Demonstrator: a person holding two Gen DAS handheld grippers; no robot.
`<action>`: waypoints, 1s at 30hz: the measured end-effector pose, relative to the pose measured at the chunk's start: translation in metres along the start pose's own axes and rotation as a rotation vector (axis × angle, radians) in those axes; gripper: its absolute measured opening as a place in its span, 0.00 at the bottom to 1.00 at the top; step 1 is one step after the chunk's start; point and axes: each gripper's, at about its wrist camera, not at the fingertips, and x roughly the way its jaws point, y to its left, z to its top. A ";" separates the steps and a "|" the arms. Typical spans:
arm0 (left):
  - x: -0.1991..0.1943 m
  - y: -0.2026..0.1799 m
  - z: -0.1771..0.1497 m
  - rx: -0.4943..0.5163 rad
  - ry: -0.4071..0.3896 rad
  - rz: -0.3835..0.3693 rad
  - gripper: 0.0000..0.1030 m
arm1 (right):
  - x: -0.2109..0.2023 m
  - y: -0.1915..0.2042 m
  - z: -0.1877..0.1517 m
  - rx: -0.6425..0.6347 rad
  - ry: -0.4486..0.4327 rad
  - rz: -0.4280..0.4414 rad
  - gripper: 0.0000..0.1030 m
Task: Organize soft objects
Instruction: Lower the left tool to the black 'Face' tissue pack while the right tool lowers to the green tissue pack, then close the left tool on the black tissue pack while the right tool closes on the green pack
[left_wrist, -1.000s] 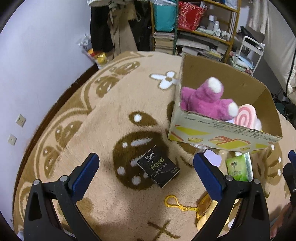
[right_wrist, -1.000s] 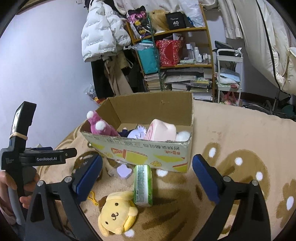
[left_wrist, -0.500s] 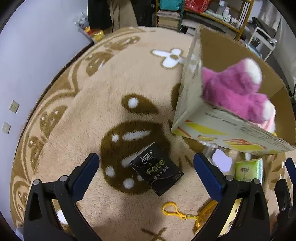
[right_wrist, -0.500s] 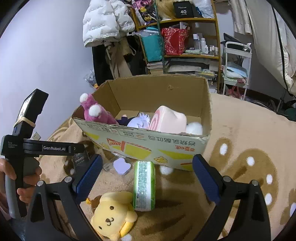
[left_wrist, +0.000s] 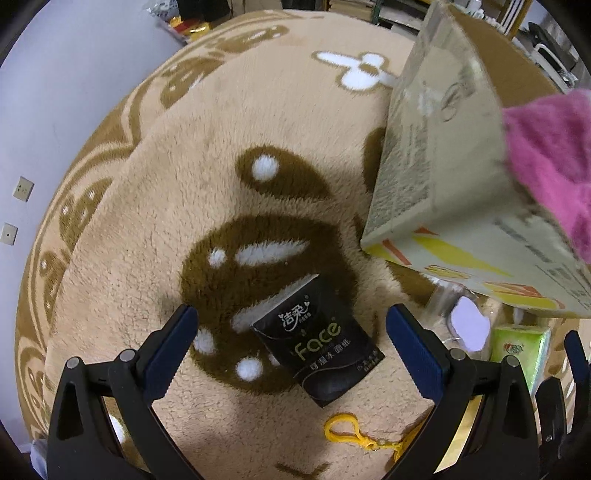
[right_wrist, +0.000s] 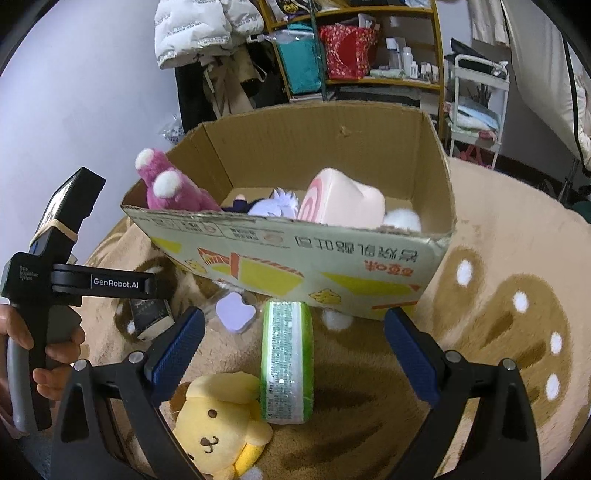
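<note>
Plush tan rug (left_wrist: 155, 206) with brown patches carries one cardboard box (right_wrist: 332, 266), open-topped, holding a fuzzy pink toy (right_wrist: 170, 192), a smooth pink roll cushion (right_wrist: 343, 201) and a lilac toy (right_wrist: 275, 205). Near the box lie two flat tissue packs, one black (left_wrist: 317, 343) and one green (right_wrist: 286, 362), one yellow dog plush (right_wrist: 214, 424) with a yellow clip (left_wrist: 343, 432), and one lilac pad (right_wrist: 234, 312). The left tool (left_wrist: 291, 350) hangs wide over the black pack, gripped by a hand (right_wrist: 48, 350). The right tool (right_wrist: 293, 350) gapes wide above the green pack.
</note>
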 end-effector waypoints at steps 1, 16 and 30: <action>0.003 0.000 0.001 -0.003 0.009 0.004 0.98 | 0.001 -0.001 0.000 0.003 0.006 -0.001 0.99; 0.019 -0.012 0.002 0.025 0.050 0.013 0.84 | 0.023 -0.001 -0.007 0.007 0.116 0.007 0.74; 0.001 -0.016 -0.018 0.065 0.001 -0.008 0.63 | 0.021 0.000 -0.015 -0.016 0.133 -0.004 0.30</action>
